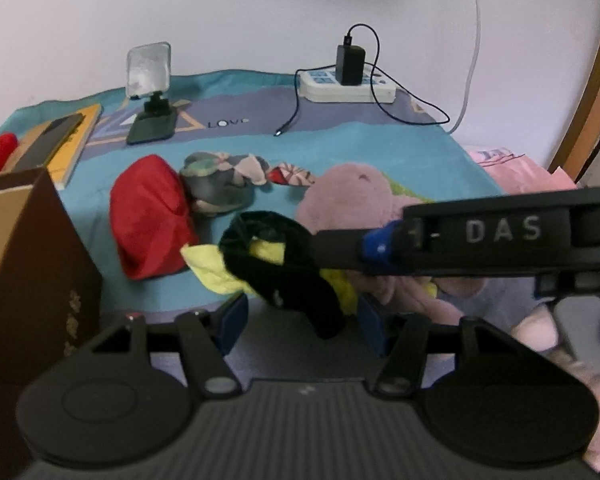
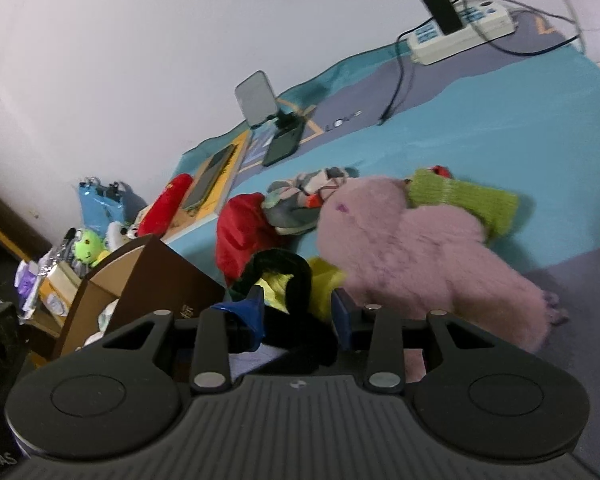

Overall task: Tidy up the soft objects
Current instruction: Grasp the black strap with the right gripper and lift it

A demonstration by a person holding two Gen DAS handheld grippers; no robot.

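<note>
Left wrist view: black sock [image 1: 284, 272] with yellow cloth [image 1: 212, 272] draped on turquoise bed cover [image 1: 380, 148], beside pink plush [image 1: 352, 200]. Left gripper [image 1: 300, 320] jaws parted wide, sock end hanging between, pads not pressing. Right gripper [image 1: 376, 242] reaches in from right, gripping sock.

Right wrist view: right gripper [image 2: 300, 316] narrowly parted, pinching sock [image 2: 288, 280]. Brown box [image 2: 148, 280] near left. Best: keep firm pinch, lift clear of plush, carry toward box.

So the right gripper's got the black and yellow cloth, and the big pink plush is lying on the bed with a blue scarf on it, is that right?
Not quite: the scarf on the pink plush is green, not blue, as the right wrist view shows. The rest holds: the right gripper has the black and yellow cloth between its fingers, and the plush lies on the bed.
</note>
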